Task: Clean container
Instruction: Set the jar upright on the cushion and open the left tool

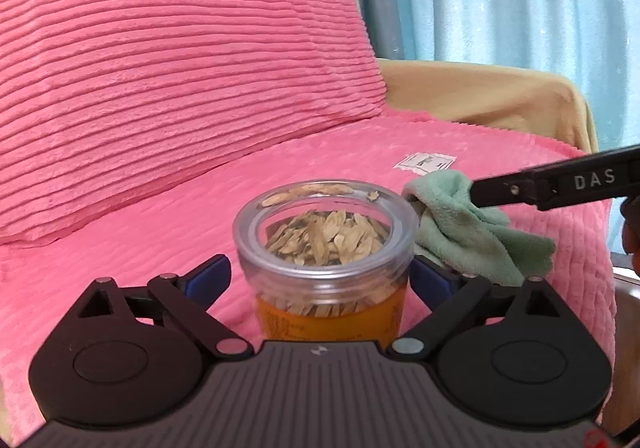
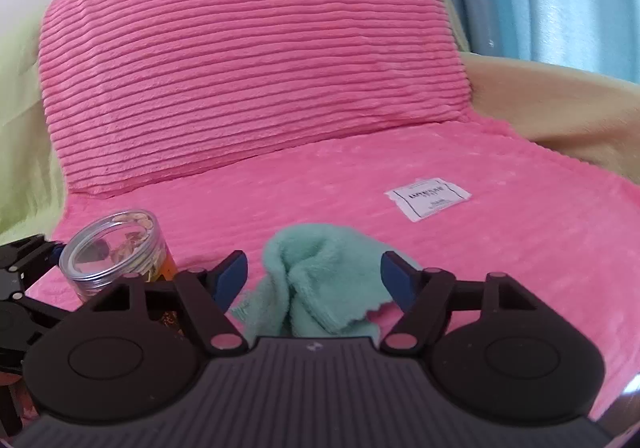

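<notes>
We straddle the jar (image 1: 325, 248) with our left gripper (image 1: 322, 276) spread wide — likely to steady it — while our right gripper (image 2: 314, 280), equally agape, brackets the green cloth (image 2: 320, 276) for wiping.

Left gripper (image 1: 322, 272): jaws spread wide, one blue pad (image 1: 208, 278) on each side of the jar (image 1: 324, 248), and contact can't be confirmed because the jar body hides the inner pad faces. Right gripper (image 2: 314, 280): jaws also spread, blue pads (image 2: 230, 280) flanking the bunched green cloth (image 2: 320, 276) with clear gaps, nothing clamped. From the left wrist view the right gripper comes in from the right as a black finger (image 1: 560, 183) lying across the cloth, just right of the left jaws.
</notes>
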Demonstrator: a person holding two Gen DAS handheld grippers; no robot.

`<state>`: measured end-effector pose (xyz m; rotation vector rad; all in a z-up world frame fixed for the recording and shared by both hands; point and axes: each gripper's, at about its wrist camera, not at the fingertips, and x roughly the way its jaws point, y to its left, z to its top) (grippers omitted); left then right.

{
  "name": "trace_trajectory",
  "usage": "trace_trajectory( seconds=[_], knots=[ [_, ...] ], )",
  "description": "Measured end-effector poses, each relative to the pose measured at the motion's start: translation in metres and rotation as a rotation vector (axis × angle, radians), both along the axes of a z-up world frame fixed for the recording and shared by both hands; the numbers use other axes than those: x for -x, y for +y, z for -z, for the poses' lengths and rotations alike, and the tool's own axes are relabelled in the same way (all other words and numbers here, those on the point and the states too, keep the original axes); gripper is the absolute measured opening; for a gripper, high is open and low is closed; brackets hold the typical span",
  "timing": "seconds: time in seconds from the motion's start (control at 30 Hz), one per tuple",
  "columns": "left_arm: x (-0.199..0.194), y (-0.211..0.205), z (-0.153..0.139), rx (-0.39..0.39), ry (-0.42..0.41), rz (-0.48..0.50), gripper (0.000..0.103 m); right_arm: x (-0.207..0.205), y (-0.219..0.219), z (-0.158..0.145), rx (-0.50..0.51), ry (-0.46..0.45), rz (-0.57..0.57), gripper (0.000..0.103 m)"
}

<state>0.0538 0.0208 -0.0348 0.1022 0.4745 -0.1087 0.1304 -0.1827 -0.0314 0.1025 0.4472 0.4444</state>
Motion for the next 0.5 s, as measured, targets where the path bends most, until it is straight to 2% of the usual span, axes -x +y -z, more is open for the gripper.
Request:
trace_trajectory(
  seconds=[0.1,0.13,0.33,0.5],
  knots=[
    [0.007,-0.002,-0.004,0.012,0.023,0.0,0.101,0.006,-0.006,0.005,0.001,0.048,0.024,0.089],
    [0.009,-0.003,-0.004,0.011,0.031,-0.003,0.101,0.008,-0.009,0.007,0.001,0.065,0.032,0.092],
    [0.02,-0.006,-0.004,0.013,0.124,-0.054,0.102,0.022,-0.022,0.021,0.004,0.162,0.083,0.099],
    [0.042,-0.012,-0.009,0.015,0.155,-0.093,0.102,0.042,-0.027,0.029,-0.007,0.203,0.115,0.101]
  ],
)
